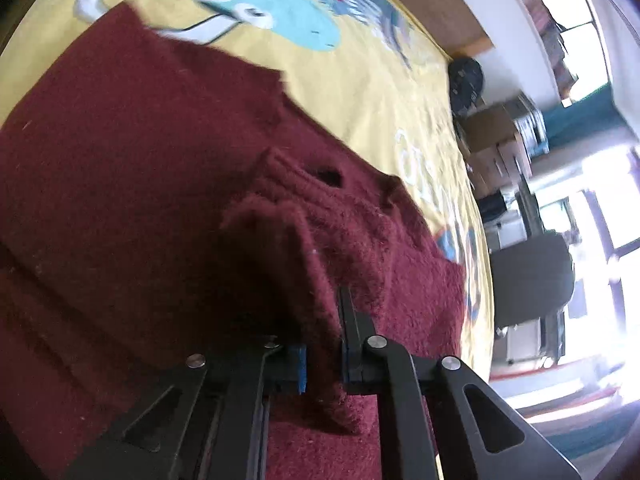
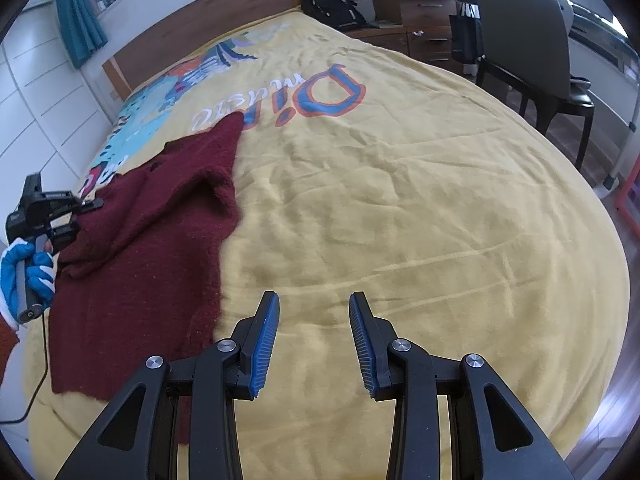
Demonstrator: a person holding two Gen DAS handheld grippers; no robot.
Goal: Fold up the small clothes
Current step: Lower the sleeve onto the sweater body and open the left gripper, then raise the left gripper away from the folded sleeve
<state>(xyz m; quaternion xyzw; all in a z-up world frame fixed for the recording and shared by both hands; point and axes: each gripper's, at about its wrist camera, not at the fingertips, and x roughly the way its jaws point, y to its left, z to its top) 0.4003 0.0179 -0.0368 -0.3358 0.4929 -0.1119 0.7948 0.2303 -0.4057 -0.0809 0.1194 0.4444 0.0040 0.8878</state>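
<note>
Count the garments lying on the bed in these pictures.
1: a maroon sweater on the yellow bedspread's left side, pinched by the left gripper. Others may lie outside view.

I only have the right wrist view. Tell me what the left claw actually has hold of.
Observer: The left claw is shut on a bunched fold of the maroon sweater, fabric pinched between its blue pads.
Operator: Say whether that fold is lifted.
Observer: The pinched fold rises in a ridge above the flat part of the sweater.
Operator: Report what lies beyond it.
Observer: The yellow bedspread, printed with a blue cartoon figure.
</note>
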